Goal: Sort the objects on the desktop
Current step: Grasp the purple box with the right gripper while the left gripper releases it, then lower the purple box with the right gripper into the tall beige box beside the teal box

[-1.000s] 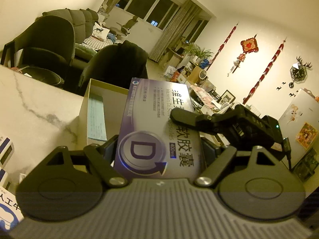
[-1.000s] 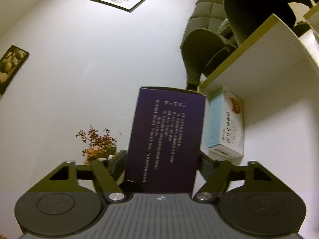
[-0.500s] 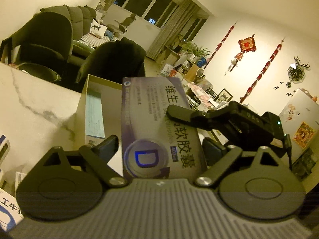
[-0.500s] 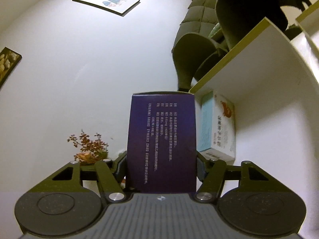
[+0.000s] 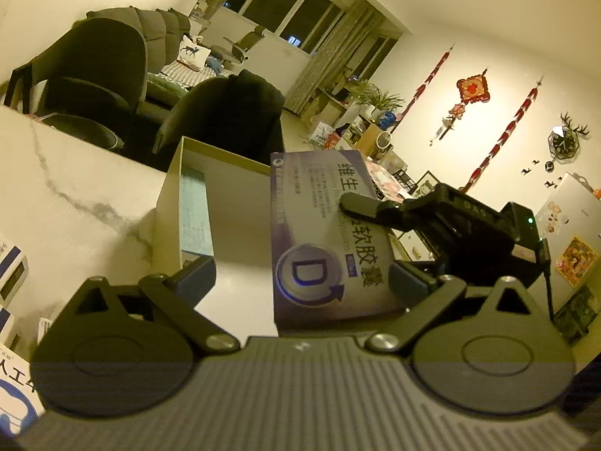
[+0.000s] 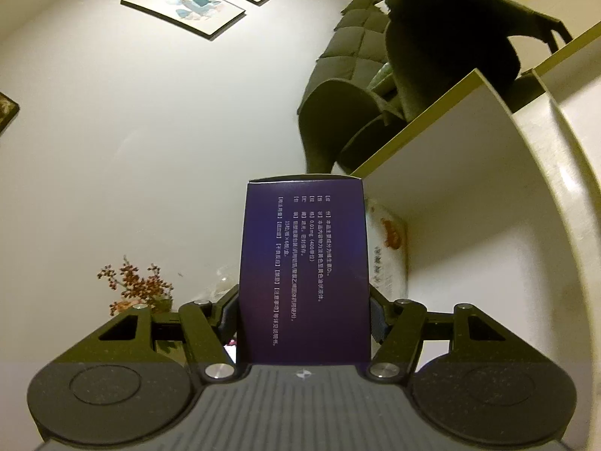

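While my right claw (image 6: 304,315) clamps the purple vitamin D box (image 5: 323,233) by its sides, my left claw (image 5: 302,274) has just been opening and now gapes wide, pads clear of it; box sits upright over the white open box (image 5: 225,188) on the desk (image 5: 56,195)

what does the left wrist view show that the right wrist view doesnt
Only the left wrist view shows the purple box's front with its big D, the left tongs standing open after just widening, the right tongs seen from outside, and the marble tabletop. Only the right wrist view shows the box's text-covered back and framed pictures. Both show the purple box held by the right tongs, the open white carton and a pale box inside.
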### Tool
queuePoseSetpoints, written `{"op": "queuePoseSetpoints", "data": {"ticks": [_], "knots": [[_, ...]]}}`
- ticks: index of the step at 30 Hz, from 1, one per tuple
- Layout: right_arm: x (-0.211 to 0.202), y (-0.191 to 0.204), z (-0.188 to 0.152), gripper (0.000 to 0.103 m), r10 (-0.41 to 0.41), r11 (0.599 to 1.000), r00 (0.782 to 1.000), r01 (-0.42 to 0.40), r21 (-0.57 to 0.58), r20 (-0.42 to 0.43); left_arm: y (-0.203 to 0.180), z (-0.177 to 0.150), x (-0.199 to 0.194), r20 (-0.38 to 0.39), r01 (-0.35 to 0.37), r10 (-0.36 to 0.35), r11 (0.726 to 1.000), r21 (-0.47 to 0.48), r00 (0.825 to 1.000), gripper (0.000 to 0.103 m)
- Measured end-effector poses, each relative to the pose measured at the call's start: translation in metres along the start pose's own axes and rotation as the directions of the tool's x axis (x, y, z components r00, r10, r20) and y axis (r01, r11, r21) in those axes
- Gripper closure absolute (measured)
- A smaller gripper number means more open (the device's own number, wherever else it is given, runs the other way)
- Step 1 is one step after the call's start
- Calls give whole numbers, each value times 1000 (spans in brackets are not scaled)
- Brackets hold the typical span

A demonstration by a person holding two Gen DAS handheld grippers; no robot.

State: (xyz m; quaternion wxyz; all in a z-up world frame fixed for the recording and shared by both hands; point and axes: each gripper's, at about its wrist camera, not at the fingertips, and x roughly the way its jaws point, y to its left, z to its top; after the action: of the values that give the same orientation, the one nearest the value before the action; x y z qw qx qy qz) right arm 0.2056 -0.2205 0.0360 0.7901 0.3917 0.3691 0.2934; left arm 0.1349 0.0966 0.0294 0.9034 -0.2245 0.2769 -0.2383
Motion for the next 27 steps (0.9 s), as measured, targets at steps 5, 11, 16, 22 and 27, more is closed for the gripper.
{"op": "queuePoseSetpoints", "data": {"ticks": [5, 11, 16, 22, 27], "knots": [[5, -2, 8, 36, -75, 997, 997, 75, -12, 0, 1, -1, -2, -3, 2, -3, 1000, -3, 1000, 3], [23, -5, 17, 36, -166, 986, 986, 165, -29, -23, 5, -2, -4, -6, -9, 9, 1000, -13, 1000, 3], [41, -6, 22, 36, -207, 978, 977, 205, -39, -45, 10, -3, -6, -5, -18, 18, 1000, -22, 1000, 3], [65, -10, 31, 36, -287, 957, 956, 284, -53, -59, 10, -4, -8, -4, -22, 22, 1000, -23, 1000, 3], [85, -14, 35, 36, -342, 939, 937, 338, -63, -67, 13, -7, -7, -9, -26, 25, 999, -32, 1000, 2]]}}
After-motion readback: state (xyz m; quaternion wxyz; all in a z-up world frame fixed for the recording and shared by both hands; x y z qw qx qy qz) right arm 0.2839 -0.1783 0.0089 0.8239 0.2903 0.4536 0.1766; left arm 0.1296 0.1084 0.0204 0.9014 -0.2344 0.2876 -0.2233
